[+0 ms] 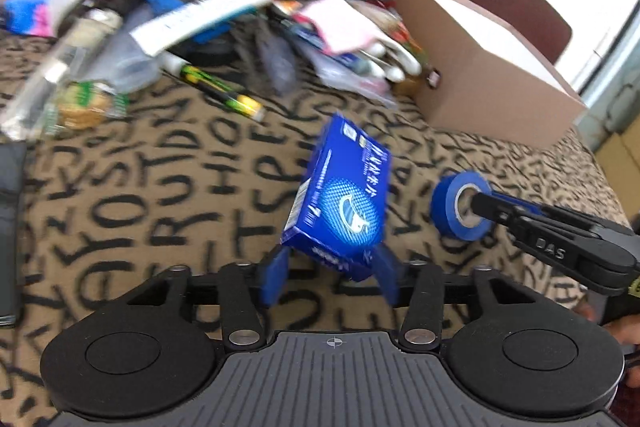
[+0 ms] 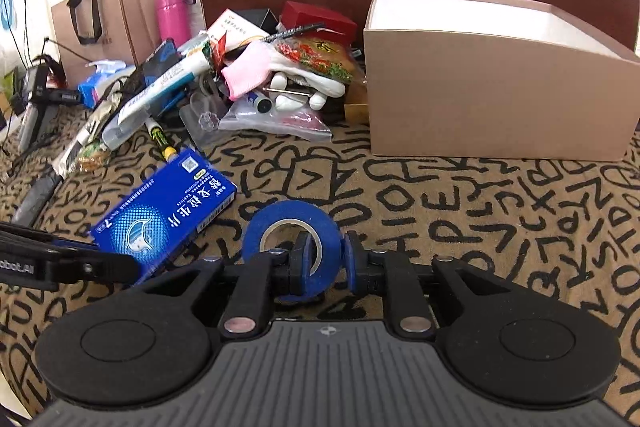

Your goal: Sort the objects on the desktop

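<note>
Your left gripper is standing with its jaws apart, and the blue box is sitting between the two blue pads; the near corners of the box are meeting the pads, but motion blur is hiding whether they are pressing on it, so the grip cannot be confirmed. The box is tilting, its far end pointing away toward the clutter pile, above the lettered cloth. In the right wrist view the same box is showing at the left, angled above the cloth, with the left gripper reaching in at its near end. Your right gripper is holding the blue tape roll: one finger is sitting inside the core and the other outside, so the jaws are clamping the roll's wall and are nearly closed. In the left wrist view the roll is appearing to the right of the box, apart from it. The open cardboard box is standing at the far right of the cloth, beside the pile, well apart from both grippers.
</note>
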### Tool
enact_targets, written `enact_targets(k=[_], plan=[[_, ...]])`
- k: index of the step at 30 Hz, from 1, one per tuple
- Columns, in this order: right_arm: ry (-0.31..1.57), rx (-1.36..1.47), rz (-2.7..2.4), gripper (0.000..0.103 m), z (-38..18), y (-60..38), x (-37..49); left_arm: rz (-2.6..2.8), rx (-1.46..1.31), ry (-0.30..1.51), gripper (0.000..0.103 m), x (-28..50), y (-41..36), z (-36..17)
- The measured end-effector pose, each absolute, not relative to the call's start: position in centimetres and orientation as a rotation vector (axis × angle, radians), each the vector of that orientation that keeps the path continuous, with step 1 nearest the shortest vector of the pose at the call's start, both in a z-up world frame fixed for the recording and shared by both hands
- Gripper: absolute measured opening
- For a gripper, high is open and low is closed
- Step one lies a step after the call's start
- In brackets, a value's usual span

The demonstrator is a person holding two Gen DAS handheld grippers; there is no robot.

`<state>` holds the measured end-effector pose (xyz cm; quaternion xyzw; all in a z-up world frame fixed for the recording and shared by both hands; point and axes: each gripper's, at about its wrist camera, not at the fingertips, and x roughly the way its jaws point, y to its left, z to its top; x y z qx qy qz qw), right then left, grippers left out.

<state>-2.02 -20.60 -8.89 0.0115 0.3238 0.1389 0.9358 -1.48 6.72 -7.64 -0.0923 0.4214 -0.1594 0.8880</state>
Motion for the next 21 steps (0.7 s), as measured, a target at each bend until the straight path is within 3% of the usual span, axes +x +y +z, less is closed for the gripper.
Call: enact_targets(k=[5,14,19,21], plan=[[0.641,0.028,0.296,0.025,-8.6,-20.6,-1.8,-0.334,-0.126,0.810,0.079,-1.3,5.5,-6.4],[0.658,0.032,0.282,0.029,-9.1,-21.2,-1.6,-0.332,0.048,0.758,0.085,0.9,1.8,-7.4],[0.668,0.028,0.297,0.029,-9.4,-20.7,-1.2,-0.307,0.045,0.801,0.084,2.0,2.0,-8.5],[0.671,0.024,0.298,0.029,-9.5,-20.5,-1.1,-0.311,0.021,0.838,0.077,2.4,2.3,-9.0]])
